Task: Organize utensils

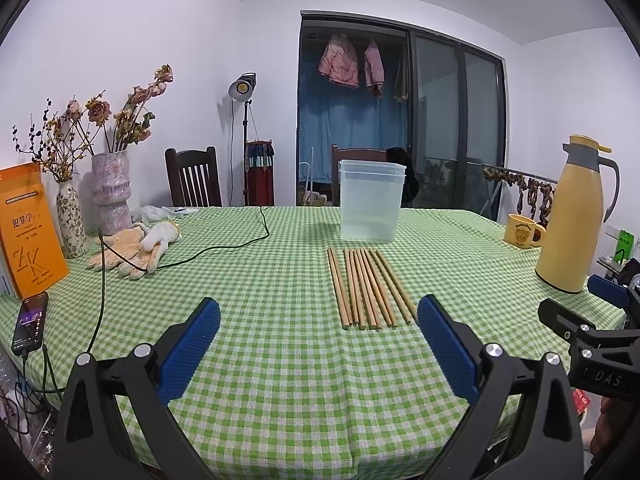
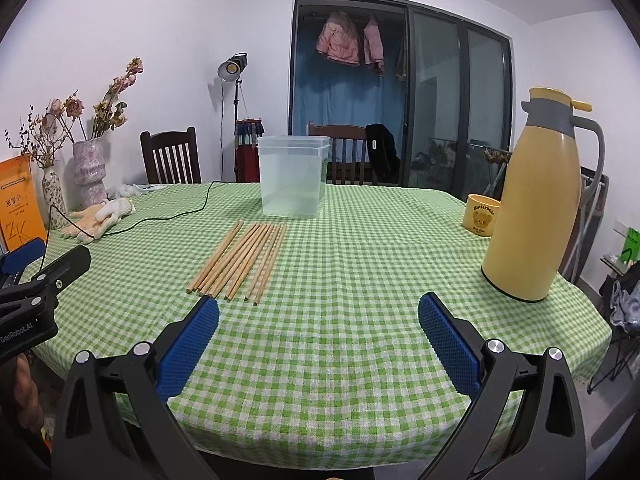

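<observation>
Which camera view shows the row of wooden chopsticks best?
The left wrist view. There the chopsticks lie almost straight ahead, between the open fingers of the left gripper, in front of the clear container. In the right wrist view the chopsticks are complete too, but slanted and left of centre.

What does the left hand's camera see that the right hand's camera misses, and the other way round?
Only the left wrist view shows the phone charging at the table's left edge, and the right gripper poking in from the right.

Only the right wrist view shows the left gripper coming in from the left, and the floor clutter beyond the table's right end.

Both show the chopsticks lying before the clear container, the yellow jug, the yellow mug, the gloves and the vases. Each camera's own jaws stand open, holding nothing.
</observation>
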`<move>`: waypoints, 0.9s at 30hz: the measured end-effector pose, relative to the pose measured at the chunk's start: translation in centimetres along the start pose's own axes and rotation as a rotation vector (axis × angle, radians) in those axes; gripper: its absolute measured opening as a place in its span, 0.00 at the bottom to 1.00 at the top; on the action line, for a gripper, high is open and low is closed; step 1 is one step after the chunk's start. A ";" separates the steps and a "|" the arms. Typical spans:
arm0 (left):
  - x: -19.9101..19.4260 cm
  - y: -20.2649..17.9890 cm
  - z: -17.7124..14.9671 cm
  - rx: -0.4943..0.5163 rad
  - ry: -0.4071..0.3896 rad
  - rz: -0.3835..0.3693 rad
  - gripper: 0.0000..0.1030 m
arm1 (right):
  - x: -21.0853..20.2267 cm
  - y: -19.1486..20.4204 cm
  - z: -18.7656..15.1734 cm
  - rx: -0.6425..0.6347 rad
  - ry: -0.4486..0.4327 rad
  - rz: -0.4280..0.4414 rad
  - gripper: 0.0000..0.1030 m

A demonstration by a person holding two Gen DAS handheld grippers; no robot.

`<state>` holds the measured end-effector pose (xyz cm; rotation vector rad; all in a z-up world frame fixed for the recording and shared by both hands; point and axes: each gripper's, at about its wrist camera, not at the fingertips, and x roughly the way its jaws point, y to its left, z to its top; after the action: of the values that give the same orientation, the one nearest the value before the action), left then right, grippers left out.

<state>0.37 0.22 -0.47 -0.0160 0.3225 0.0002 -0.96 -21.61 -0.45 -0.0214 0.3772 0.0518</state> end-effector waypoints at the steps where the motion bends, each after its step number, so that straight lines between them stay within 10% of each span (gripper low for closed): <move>1: 0.0 0.0 0.0 -0.001 0.000 0.000 0.93 | 0.0 0.0 0.0 0.001 0.001 -0.001 0.94; 27: -0.2 0.0 0.0 -0.005 -0.003 0.008 0.93 | 0.0 -0.1 0.2 -0.006 -0.008 -0.010 0.94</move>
<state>0.20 0.24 -0.38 -0.0195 0.3199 0.0085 -0.83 -21.69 -0.27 -0.0287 0.3690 0.0430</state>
